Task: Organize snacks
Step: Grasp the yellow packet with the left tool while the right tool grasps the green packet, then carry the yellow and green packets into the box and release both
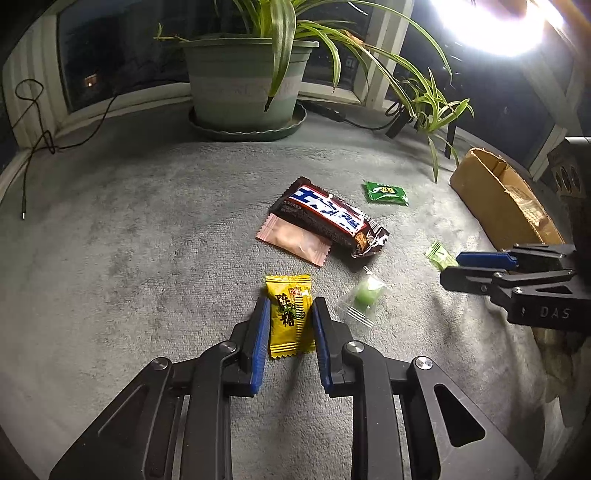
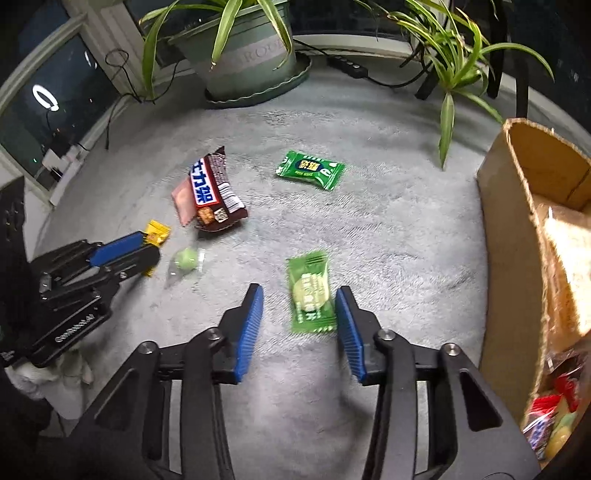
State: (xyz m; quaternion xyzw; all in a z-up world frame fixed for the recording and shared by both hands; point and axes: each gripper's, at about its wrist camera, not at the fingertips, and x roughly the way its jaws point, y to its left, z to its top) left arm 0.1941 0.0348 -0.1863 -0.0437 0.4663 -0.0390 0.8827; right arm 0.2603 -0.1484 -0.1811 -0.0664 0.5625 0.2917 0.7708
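My left gripper [image 1: 287, 308] is open with its blue pads on either side of a yellow candy packet [image 1: 290, 315] lying on the grey cloth; a small gap shows on each side. My right gripper [image 2: 299, 299] is open around a light green candy packet [image 2: 310, 293], closer to the right pad. A brown Snickers bar [image 1: 328, 218] lies over a pink packet [image 1: 295, 240]. A clear-wrapped green candy [image 1: 365, 295] and a dark green packet [image 1: 386, 192] lie nearby. The cardboard box [image 2: 517, 236] at right holds several snacks.
A large potted plant [image 1: 247, 77] on a saucer stands at the back by the window. A smaller plant's leaves [image 2: 450, 66] hang over the back right. Cables [image 1: 37, 140] run along the sill at left. A bright lamp [image 1: 491, 22] glares at the upper right.
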